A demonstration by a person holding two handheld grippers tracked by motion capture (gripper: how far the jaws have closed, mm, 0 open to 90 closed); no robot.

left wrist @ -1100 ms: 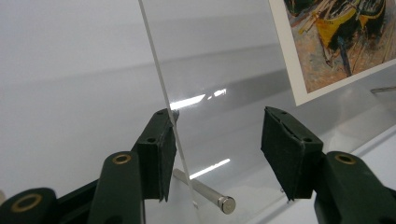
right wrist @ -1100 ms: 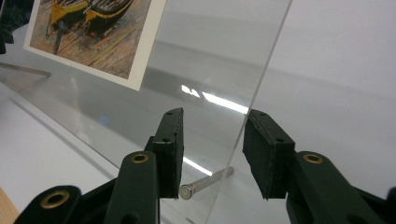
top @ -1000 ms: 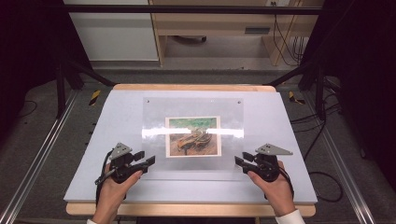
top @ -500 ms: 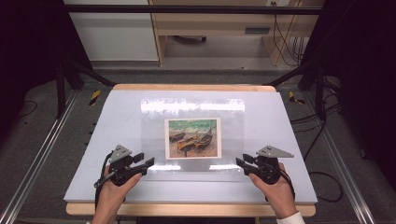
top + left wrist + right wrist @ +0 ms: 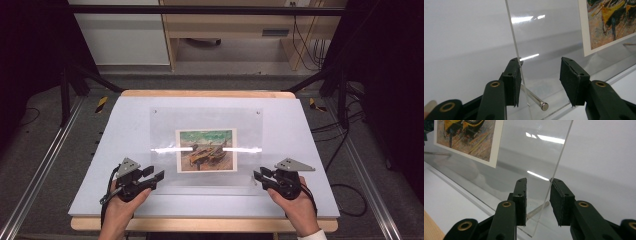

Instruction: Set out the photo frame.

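Nearest the table's front edge, two hands come in from the bottom of the high view, each holding a black gripper. The left gripper (image 5: 159,176) sits at the near left corner of a clear sheet (image 5: 165,125), and the right gripper (image 5: 257,175) sits at its near right corner.

In the left gripper view, the left gripper (image 5: 540,75) has its jaws spread wide. The sheet's side edge stands in the gap, right against the inner face of the left-hand jaw, while the other jaw stands well clear of it. The claw is released. A small metal pin (image 5: 535,99) with a round cap sticks out near the sheet's lower corner, between the jaws.

In the right gripper view, the right gripper (image 5: 537,200) also has its jaws parted. The sheet's side edge passes between them, close to the right-hand jaw; whether it touches that pad is hard to tell. The claw is not clenched on the sheet. A second pin (image 5: 537,211) shows dimly through the plastic.

Farther out, a print (image 5: 206,150) of boats, with a white border, shows within the sheet's middle. The sheet appears raised at its near edge and tilted back. It rests on a grey table top (image 5: 125,120). Two small fastener dots mark the sheet's far corners.
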